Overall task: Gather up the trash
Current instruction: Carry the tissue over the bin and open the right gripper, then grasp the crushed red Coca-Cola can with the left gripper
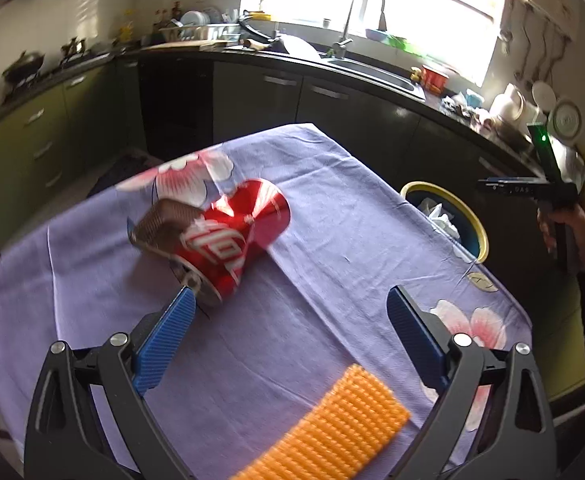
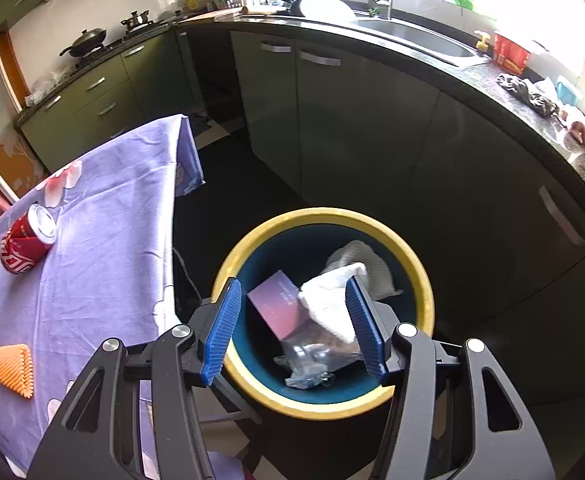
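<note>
A dented red soda can (image 1: 232, 236) lies on its side on the purple flowered tablecloth (image 1: 332, 184). A brown ribbed piece (image 1: 164, 224) rests against the can's left side. My left gripper (image 1: 290, 300) hovers open just short of the can, with nothing between its blue pads. An orange foam net (image 1: 328, 428) lies below it. My right gripper (image 2: 294, 284) stands open over the yellow-rimmed bin (image 2: 320, 216), its pads touching nothing. Inside the bin lie a pink box (image 2: 276, 304), white tissue (image 2: 332, 300) and a clear wrapper (image 2: 312, 360). The can (image 2: 28, 240) shows far left in the right wrist view.
The bin (image 1: 480, 236) stands on the floor against the table's right edge. Dark kitchen cabinets (image 2: 332, 120) and a counter with a sink (image 2: 420, 40) curve round behind it. A hand (image 1: 564, 228) holds the right gripper beyond the table.
</note>
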{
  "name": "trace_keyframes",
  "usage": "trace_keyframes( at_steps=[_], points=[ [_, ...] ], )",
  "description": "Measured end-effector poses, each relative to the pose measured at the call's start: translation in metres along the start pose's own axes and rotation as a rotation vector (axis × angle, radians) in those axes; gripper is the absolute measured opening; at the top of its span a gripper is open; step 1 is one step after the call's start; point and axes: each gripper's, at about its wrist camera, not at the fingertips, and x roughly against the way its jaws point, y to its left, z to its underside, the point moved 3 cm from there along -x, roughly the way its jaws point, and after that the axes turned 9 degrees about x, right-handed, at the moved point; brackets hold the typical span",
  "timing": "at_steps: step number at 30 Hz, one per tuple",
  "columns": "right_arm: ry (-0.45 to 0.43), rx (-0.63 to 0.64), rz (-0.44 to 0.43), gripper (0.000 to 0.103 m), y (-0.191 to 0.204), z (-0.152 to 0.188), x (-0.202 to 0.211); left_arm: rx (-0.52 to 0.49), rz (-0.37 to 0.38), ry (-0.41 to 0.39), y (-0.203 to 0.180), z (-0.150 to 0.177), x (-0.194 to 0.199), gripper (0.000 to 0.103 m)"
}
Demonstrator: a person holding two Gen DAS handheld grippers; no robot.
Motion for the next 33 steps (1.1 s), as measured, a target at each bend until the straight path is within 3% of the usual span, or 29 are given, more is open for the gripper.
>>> trace_keyframes(
  at_steps=[8,15,22,30,33],
  points=[
    [0.017,0.025,-0.016,0.055,0.015,0.001,-0.002,-0.203,0.01,0.083,0.008,-0.043,-0.035,0.092],
    [0.046,0.049,-0.015,0.055,0.027,-0.001,-0.009,-0.238,0.065,0.15,0.017,-0.058,-0.068,0.092],
    [0.067,0.074,-0.024,0.055,0.036,-0.005,-0.017,-0.282,0.076,0.187,0.014,-0.051,-0.084,0.092],
    [0.08,0.088,-0.039,0.056,0.043,-0.007,-0.026,-0.316,0.098,0.189,0.004,-0.047,-0.084,0.092],
    [0.084,0.087,-0.041,0.056,0.042,-0.007,-0.028,-0.322,0.064,0.19,0.004,-0.047,-0.087,0.092]
  ],
)
